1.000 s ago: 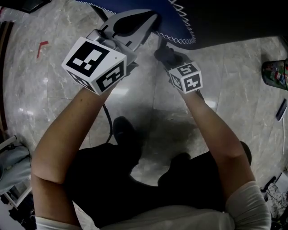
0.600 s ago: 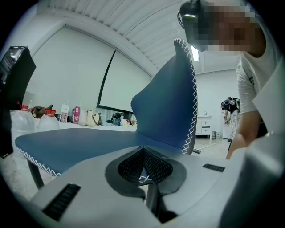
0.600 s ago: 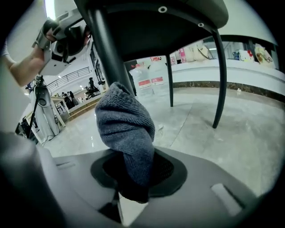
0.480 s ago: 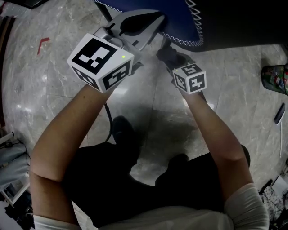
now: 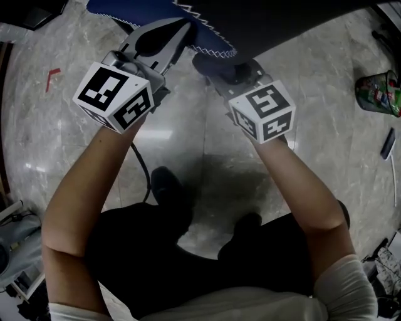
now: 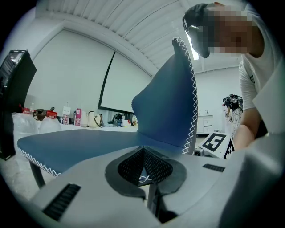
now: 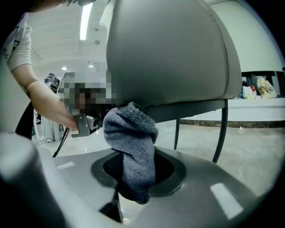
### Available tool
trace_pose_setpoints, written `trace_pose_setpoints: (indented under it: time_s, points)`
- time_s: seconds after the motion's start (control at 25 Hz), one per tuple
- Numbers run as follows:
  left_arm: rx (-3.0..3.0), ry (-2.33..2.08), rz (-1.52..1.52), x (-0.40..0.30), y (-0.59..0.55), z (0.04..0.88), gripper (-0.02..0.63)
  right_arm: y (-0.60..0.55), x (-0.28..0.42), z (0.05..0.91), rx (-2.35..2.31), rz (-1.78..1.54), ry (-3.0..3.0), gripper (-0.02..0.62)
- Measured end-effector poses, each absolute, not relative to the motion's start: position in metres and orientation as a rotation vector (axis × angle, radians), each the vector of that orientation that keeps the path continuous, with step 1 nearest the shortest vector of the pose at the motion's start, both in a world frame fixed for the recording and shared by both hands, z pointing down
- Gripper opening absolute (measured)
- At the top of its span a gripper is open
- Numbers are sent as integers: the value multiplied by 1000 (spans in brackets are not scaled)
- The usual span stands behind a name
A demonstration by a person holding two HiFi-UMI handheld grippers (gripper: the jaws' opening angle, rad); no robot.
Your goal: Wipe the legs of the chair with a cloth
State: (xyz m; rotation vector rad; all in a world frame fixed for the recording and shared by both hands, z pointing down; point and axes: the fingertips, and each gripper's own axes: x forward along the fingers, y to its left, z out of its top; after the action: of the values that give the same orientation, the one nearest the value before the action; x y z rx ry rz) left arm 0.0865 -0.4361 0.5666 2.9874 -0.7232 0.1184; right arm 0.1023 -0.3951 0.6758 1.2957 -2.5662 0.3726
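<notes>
The chair's grey seat shell (image 7: pixel 169 53) fills the top of the right gripper view, with thin dark legs (image 7: pixel 221 133) below it. My right gripper (image 7: pixel 133 178) is shut on a bunched grey knitted cloth (image 7: pixel 131 142), whose top sits just under the seat's front edge. In the head view that gripper (image 5: pixel 216 66) is under the dark chair (image 5: pixel 301 25). My left gripper (image 5: pixel 180 28) is shut on the stitched edge of a blue fabric (image 5: pixel 188 15) with white zigzag trim. That fabric (image 6: pixel 169 107) spreads wide and rises in front of the left gripper (image 6: pixel 144 171).
Polished marble floor (image 5: pixel 313 144) lies all around. A green container (image 5: pixel 379 94) and a dark flat object (image 5: pixel 390 145) sit at the right. A red mark (image 5: pixel 53 76) is on the floor at left. A black cable (image 5: pixel 141 169) runs by the person's shoes (image 5: pixel 166 185).
The left gripper and the blue fabric have shifted left. The right gripper's marker cube has come up and looks larger, still holding the grey cloth under the chair.
</notes>
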Motion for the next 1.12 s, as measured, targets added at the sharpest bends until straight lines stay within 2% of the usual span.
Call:
trace_pose_setpoints:
  time_s: [0.24,0.64,0.76,0.96,1.12]
  points:
    - [2980,-705,114,87,-437,567,6,-398,103,722,1282,456,-2529,117]
    - [2987,-646,139,87,-435,568,6,-404,101,750,1345,170,-2606,147]
    - [2995,-627,132,86,-434,568,6,-404,101,781,1337,253,-2555,151]
    - [3000,-605,137,86,-433,569,6,-399,108,857,1239,575,-2397,141]
    - [2996,-606,144,86,-433,568,6,-396,112,865,1223,658,-2370,141]
